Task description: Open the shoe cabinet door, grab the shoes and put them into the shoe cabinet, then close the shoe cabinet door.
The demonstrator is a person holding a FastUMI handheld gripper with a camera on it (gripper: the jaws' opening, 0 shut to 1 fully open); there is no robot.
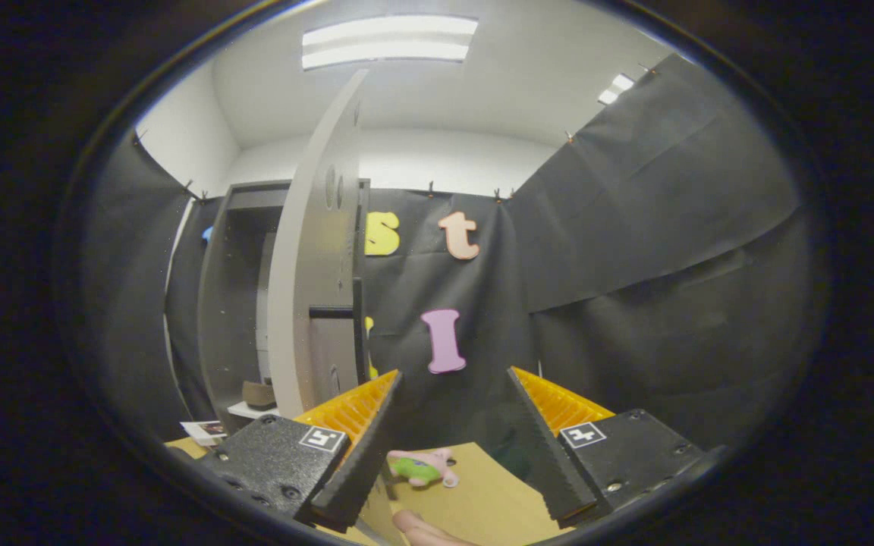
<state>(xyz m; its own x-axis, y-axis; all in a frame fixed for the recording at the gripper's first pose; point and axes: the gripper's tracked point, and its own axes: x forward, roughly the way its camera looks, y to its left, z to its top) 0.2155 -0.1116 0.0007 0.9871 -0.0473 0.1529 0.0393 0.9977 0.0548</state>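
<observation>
Cabinet: tall grey shoe cabinet (234, 303) at 10 o'clock from the jaws, interior dark, something brown low inside.
Door: grey panel door (315, 258) swung open, edge-on, just beyond the left finger.
Counter: tan counter (494, 493) below the jaws.
Jaws: gripper (452, 440) wide open, holding nothing.
Shoe: small pink-and-green shoe (420, 466) on the counter between the fingers, near the left one, long axis roughly 9-to-3.
Judgement: the grab looks next, straight ahead and down.

pink-green plush toy (422, 466) on tan tabletop (482, 500) | ceiling light panel (389, 42) lit | papers (205, 431) at tabletop edge
</observation>
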